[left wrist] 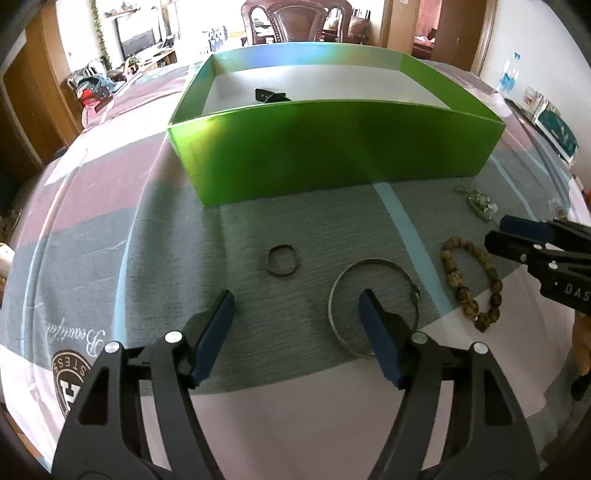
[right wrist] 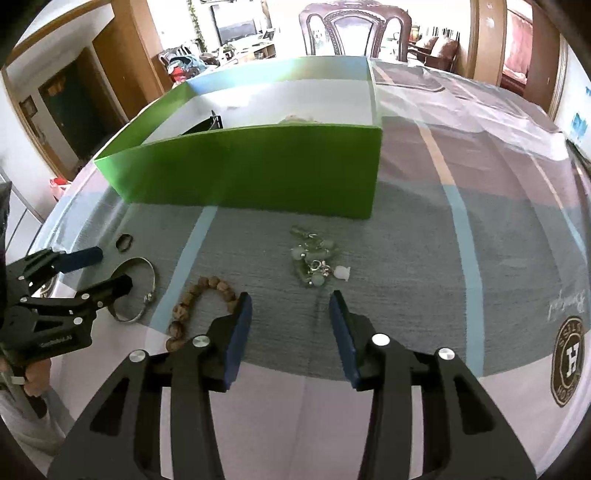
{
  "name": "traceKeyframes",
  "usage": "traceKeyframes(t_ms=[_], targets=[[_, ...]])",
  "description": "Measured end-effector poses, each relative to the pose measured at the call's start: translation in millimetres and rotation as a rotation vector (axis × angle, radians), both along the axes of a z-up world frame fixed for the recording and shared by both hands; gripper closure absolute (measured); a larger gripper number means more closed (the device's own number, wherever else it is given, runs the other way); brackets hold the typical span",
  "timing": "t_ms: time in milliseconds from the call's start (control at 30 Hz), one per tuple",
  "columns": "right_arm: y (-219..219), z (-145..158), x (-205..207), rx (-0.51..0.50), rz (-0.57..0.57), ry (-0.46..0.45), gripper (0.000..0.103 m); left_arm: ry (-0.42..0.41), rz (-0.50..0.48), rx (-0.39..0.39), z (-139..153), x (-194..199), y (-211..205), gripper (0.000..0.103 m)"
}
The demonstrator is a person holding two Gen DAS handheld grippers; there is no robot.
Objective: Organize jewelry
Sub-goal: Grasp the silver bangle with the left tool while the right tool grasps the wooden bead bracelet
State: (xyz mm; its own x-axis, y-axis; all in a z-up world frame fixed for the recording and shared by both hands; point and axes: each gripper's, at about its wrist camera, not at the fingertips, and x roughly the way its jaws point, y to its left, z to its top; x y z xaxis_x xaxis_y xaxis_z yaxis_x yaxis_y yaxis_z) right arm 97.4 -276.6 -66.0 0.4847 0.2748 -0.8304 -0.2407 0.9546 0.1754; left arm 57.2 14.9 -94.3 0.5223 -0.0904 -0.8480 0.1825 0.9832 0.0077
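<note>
A green open box (left wrist: 332,147) (right wrist: 258,166) stands on the striped cloth, with a black item (left wrist: 269,95) inside. In front of it lie a small dark ring (left wrist: 282,260) (right wrist: 124,242), a silver bangle (left wrist: 373,314) (right wrist: 138,291), a brown bead bracelet (left wrist: 471,280) (right wrist: 201,301) and a pale green bead piece (left wrist: 478,203) (right wrist: 314,260). My left gripper (left wrist: 297,306) (right wrist: 107,269) is open, its right finger over the bangle, nothing between the pads. My right gripper (right wrist: 291,306) (left wrist: 498,230) is open just short of the green bead piece, holding nothing.
A carved wooden chair (right wrist: 354,33) stands behind the table. A water bottle (left wrist: 509,72) and a printed packet (left wrist: 554,129) sit at the table's right edge. A person's hand (right wrist: 35,376) holds the left gripper. Round logos are printed on the cloth (right wrist: 569,363).
</note>
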Motion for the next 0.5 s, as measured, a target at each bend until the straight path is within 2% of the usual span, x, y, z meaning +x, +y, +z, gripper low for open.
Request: traceKeyframes(t_ms=[167,500], targets=[[2.6,-0.3,-1.6,-0.001,0.015,-0.007,0.049,-0.002,0.016,0.001,-0.2,-1.3,2.2,0.033],[4.2,-1.1,-4.5,-0.012,0.022,-0.018,0.041,-0.006,0.064,0.003,0.5,-1.9,11.9,0.032]])
